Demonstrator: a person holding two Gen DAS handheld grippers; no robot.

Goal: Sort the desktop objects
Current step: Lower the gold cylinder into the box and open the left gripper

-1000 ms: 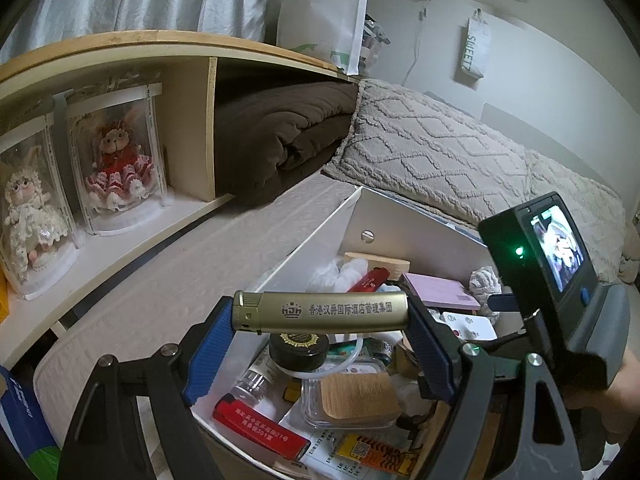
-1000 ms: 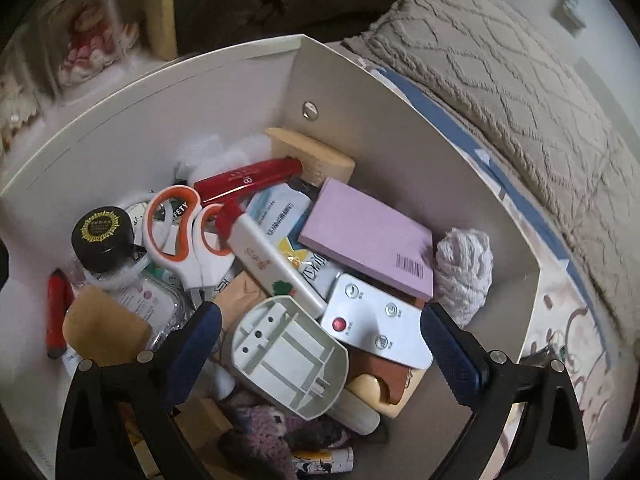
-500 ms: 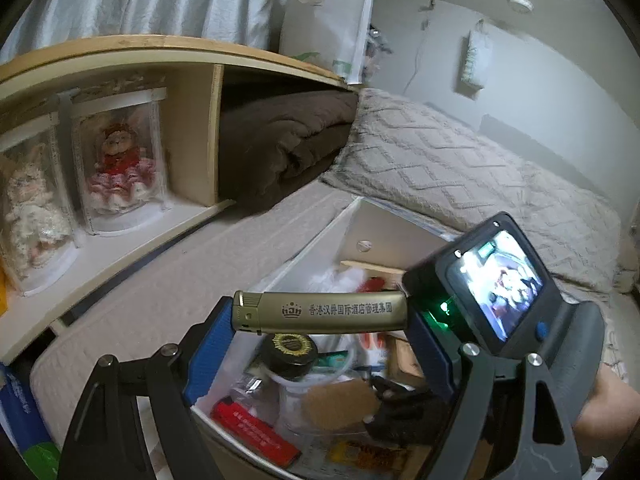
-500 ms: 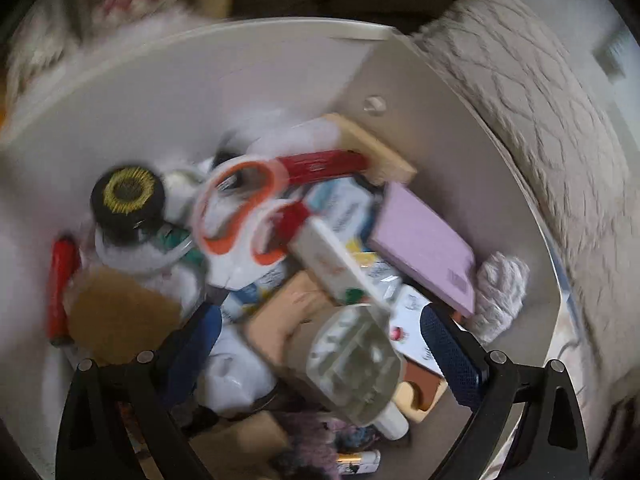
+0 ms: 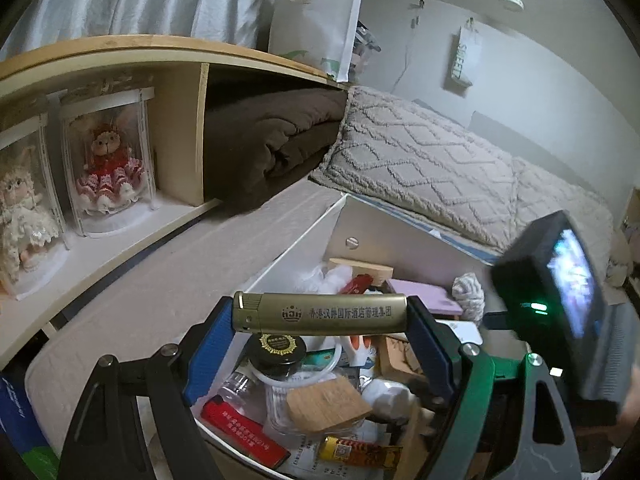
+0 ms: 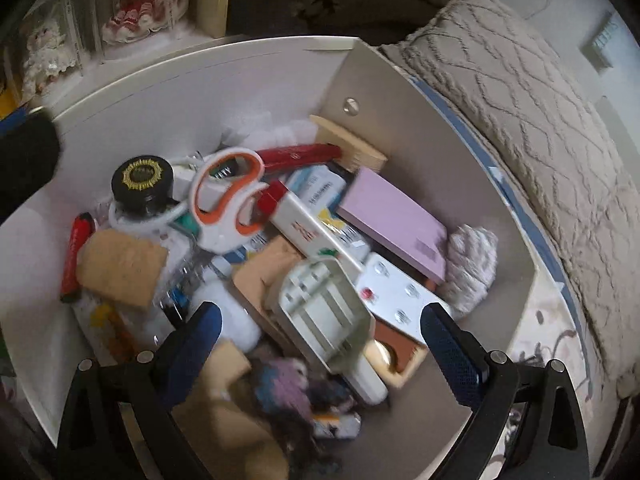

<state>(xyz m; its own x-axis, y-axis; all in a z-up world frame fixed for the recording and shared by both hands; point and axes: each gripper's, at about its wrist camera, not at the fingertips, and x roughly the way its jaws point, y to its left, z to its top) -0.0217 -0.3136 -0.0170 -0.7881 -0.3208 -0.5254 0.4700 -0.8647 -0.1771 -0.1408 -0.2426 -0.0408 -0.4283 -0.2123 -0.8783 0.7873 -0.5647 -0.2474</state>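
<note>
Above the cluttered white open-topped box (image 5: 304, 236), the left gripper (image 5: 320, 314) pinches a gold metallic lighter (image 5: 320, 314) crosswise; the right gripper (image 6: 320, 332) hangs spread over orange-handled white scissors (image 6: 228, 200).

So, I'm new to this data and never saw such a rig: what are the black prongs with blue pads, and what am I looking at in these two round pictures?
No robot here: a person holds a two-finger gripper in each hand, each carrying a fisheye camera that looks along its fingers. In the left view, the left gripper clamps a gold lighter crosswise between its blue pads, above a white drawer full of odds and ends. The black box with a screen at right seems to belong to the other gripper. In the right view, the right gripper is open and empty over that drawer, above scissors, a pink notepad and a black-lidded jar.
</note>
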